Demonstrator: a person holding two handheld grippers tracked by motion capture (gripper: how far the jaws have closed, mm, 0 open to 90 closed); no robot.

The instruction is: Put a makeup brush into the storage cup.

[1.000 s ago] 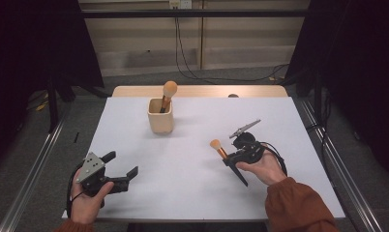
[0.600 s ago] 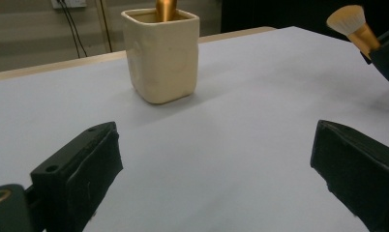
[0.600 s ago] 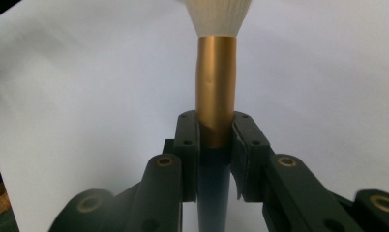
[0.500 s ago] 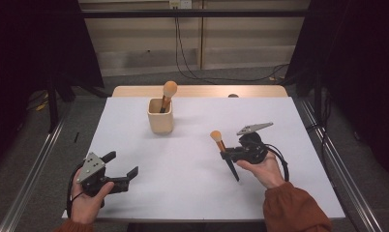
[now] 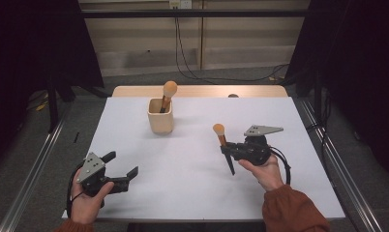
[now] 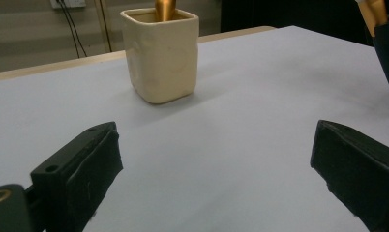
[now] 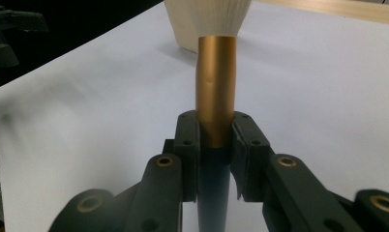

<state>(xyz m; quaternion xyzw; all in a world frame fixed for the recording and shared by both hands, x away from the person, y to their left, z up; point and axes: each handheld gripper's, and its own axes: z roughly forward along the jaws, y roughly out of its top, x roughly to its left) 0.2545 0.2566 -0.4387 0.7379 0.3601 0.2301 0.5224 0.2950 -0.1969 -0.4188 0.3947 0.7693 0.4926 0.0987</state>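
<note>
Since the earlier frames the right gripper (image 5: 230, 150) has swung the makeup brush (image 5: 223, 145) from a low slant to nearly upright, puffy head up, and drifted a bit toward 12 o'clock; left gripper (image 5: 121, 166) hasn't budged. High view: right gripper sits at approx 4 o'clock from the cream cup (image 5: 160, 116), well apart, jaws clamped on the brush w/ its dark handle tip pointing down at the white table (image 5: 192, 188). A second brush (image 5: 166, 95) stands in the cup, leaning toward 1 o'clock. Left gripper is at approx 7 o'clock from the cup, near the table's front edge, jaws spread wide, nothing between them. Left gripper view: both black jaws far apart low in frame, bare table between; cup (image 6: 162, 54) at 12 o'clock, held brush (image 6: 376, 14) up at 2 o'clock. Right gripper view: jaws pinch the brush (image 7: 216, 96) where gold ferrule meets dark handle, pale bristles at top, cup (image 7: 187, 29) just behind them at 11 o'clock.
</note>
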